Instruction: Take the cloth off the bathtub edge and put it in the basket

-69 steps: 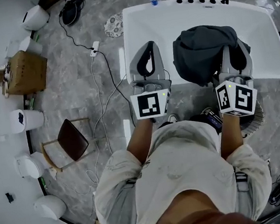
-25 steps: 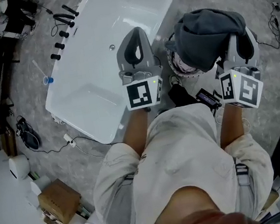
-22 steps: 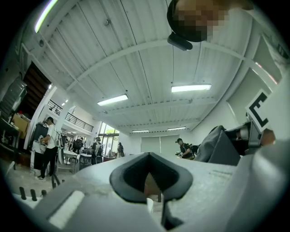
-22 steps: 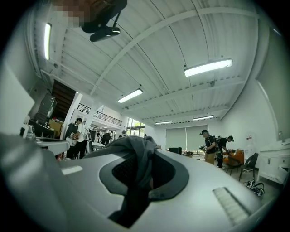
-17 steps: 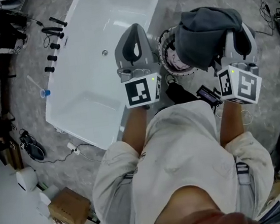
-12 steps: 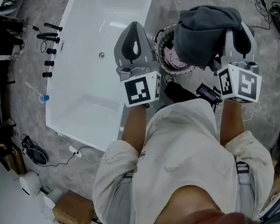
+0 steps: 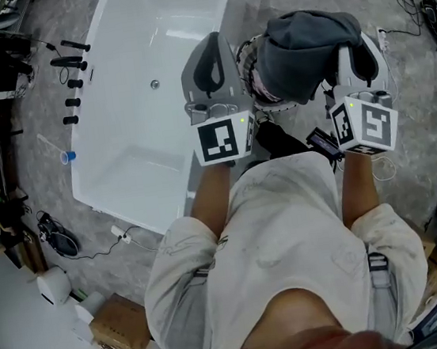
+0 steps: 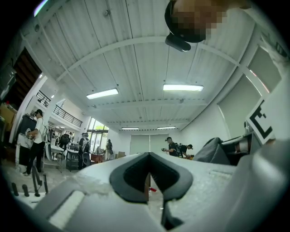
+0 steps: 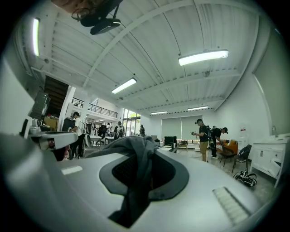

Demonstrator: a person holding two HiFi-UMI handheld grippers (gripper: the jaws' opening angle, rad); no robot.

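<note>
While the dark grey cloth sits bunched up over the basket and hides most of it from the head view, it's not lying loose. The right hand-held gripper has its jaws clamped on a fold of it. In the right gripper view you can see the fabric pinched between the pads and draping down over the front. Can't tell if the bottom of the cloth actually touches the basket. Only a bit of woven rim pokes out on the left. The basket stands on the grey floor, just beside the white bathtub. The left hand-held gripper is closed with nothing in it, and hangs over the tub edge next to the basket.
</note>
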